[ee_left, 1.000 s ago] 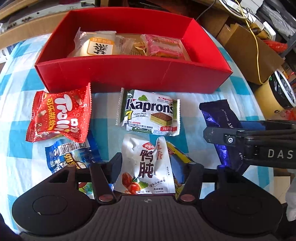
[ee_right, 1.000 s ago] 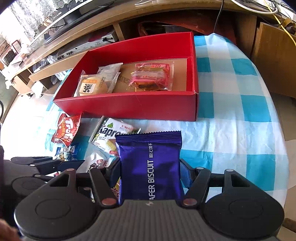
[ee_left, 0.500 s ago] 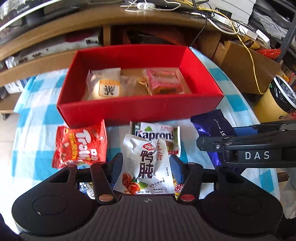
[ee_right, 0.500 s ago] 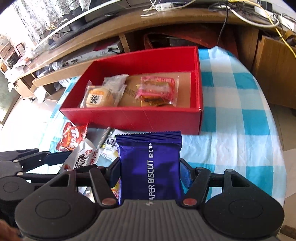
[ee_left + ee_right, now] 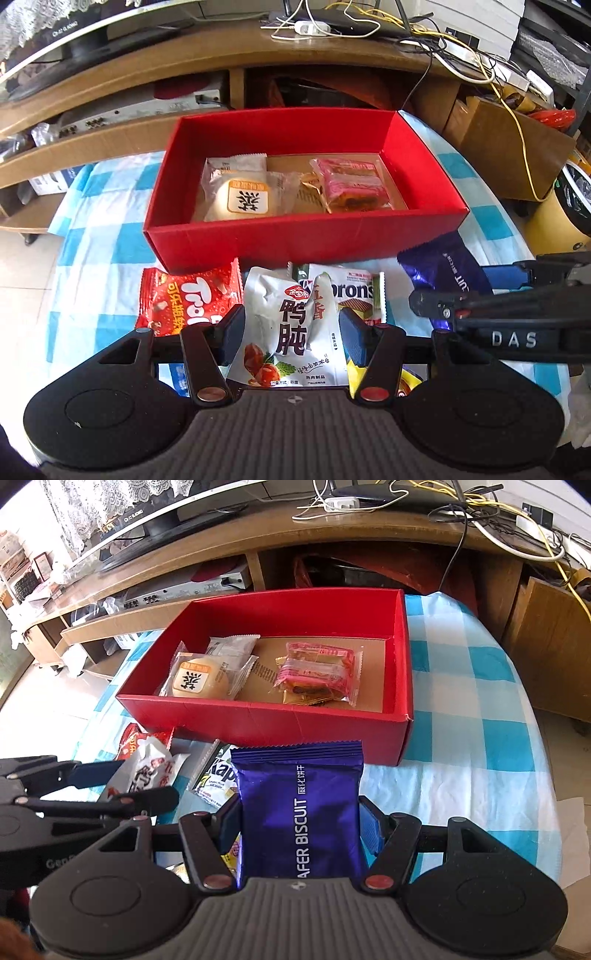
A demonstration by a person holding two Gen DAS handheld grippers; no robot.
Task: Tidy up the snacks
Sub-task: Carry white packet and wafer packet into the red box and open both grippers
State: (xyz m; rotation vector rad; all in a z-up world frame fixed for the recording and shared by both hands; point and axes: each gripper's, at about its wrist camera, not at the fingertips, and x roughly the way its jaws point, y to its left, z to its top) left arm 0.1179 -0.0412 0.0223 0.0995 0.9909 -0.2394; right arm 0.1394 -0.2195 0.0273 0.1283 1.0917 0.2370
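Red cardboard forms the open box [image 5: 306, 240] that fills the middle of both views, standing on a blue-and-white checked cloth [image 5: 480, 709]. Inside it, at the left, lies a clear-wrapped pale bun [image 5: 243, 197] with an orange-edged label; at the right lies a pink packet [image 5: 351, 182].

In the left wrist view, low in the centre, the left gripper [image 5: 290, 332] has its pads pressed on the sides of a white pouch [image 5: 291, 328] printed with black characters, which buckles between them. Behind the pouch, in front of the box's near wall, lie a red Trolli bag [image 5: 184, 299] at the left and a Kaprons wafer pack [image 5: 354, 291] at the right.

In the right wrist view, low in the centre, the right gripper [image 5: 299, 816] clamps a purple wafer biscuit pack [image 5: 299, 805] upright by its two long edges, its crimped top edge overlapping the box's near wall in the picture. The same pack appears at the right of the left view.
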